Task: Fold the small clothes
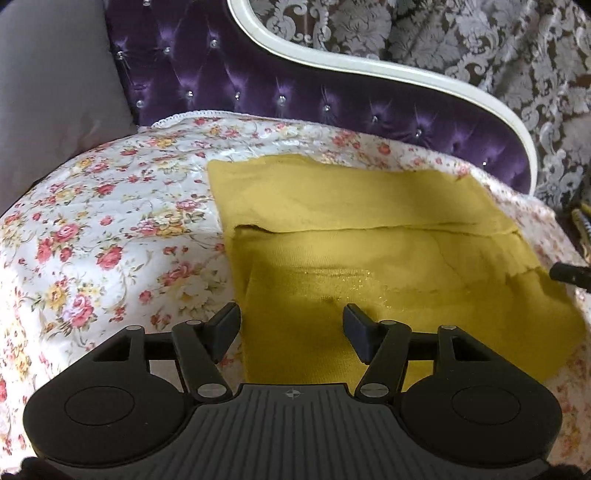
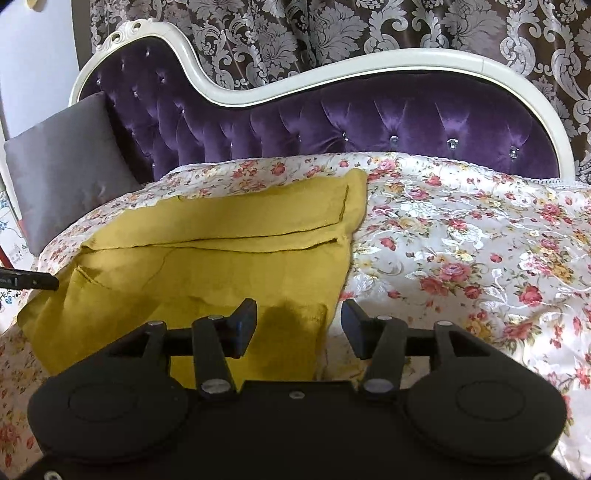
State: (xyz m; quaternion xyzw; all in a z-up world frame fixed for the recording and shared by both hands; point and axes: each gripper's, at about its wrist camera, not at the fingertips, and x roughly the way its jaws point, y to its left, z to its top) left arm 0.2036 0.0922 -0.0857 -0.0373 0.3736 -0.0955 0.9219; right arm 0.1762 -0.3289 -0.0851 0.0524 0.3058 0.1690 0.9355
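1. Nearest the left wrist lens, the left gripper (image 1: 291, 325) is seen with jaws spread and nothing pinched — its fingers straddle the near left edge of the yellow garment (image 1: 369, 236).
2. Nearest the right wrist lens, the right gripper (image 2: 299, 321) is likewise released, with the garment's near right corner lying below the gap between its fingers.
3. Folded layers of the yellow garment (image 2: 221, 251) are laid flat on the floral bedspread (image 2: 461, 240), with a fold edge running across its middle.
4. Behind the bedspread a purple tufted headboard (image 2: 369, 118) is framed in white, with a grey cushion (image 2: 66, 162) leaning at its left end.
5. Patterned curtains (image 2: 332, 33) are hung behind.
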